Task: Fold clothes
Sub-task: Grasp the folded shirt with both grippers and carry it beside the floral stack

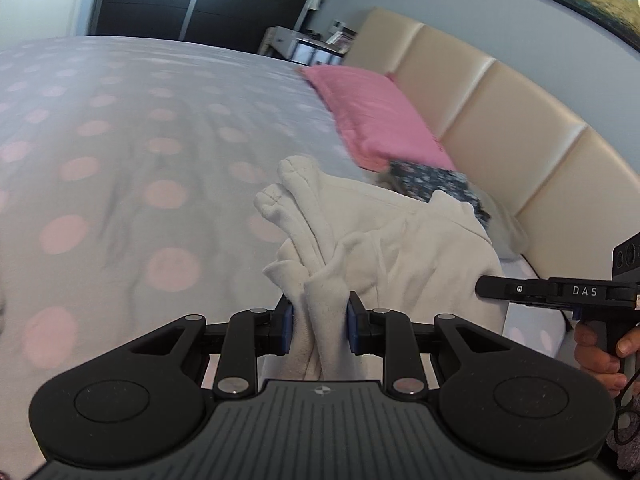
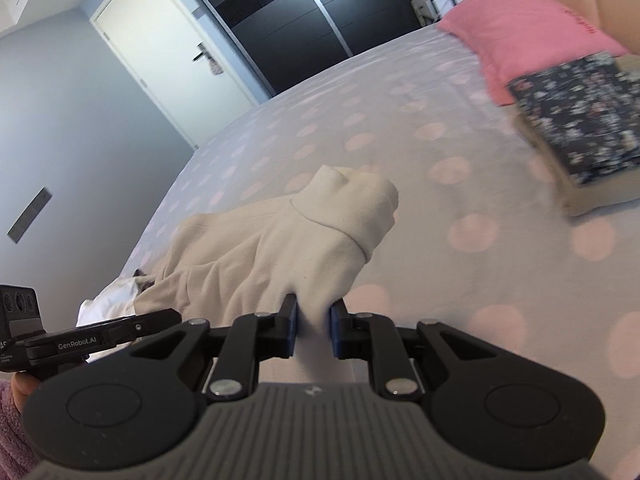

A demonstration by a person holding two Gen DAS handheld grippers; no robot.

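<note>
A cream sweatshirt (image 1: 384, 248) hangs lifted above the bed between my two grippers. My left gripper (image 1: 319, 320) is shut on a bunched fold of it, and two hemmed ends stick up just beyond the pads. In the right wrist view my right gripper (image 2: 313, 322) is shut on the same cream sweatshirt (image 2: 280, 248) near a ribbed cuff (image 2: 360, 204). The right gripper (image 1: 486, 287) also shows at the right edge of the left wrist view, its tip at the cloth. The left gripper's side (image 2: 120, 330) shows at the left of the right wrist view.
The bed has a pale cover with pink dots (image 1: 120, 140). A pink pillow (image 1: 372, 116) and a folded dark floral garment (image 2: 580, 128) lie by the beige padded headboard (image 1: 500, 120). A white door (image 2: 168, 52) and a dark wardrobe (image 2: 304, 12) stand behind.
</note>
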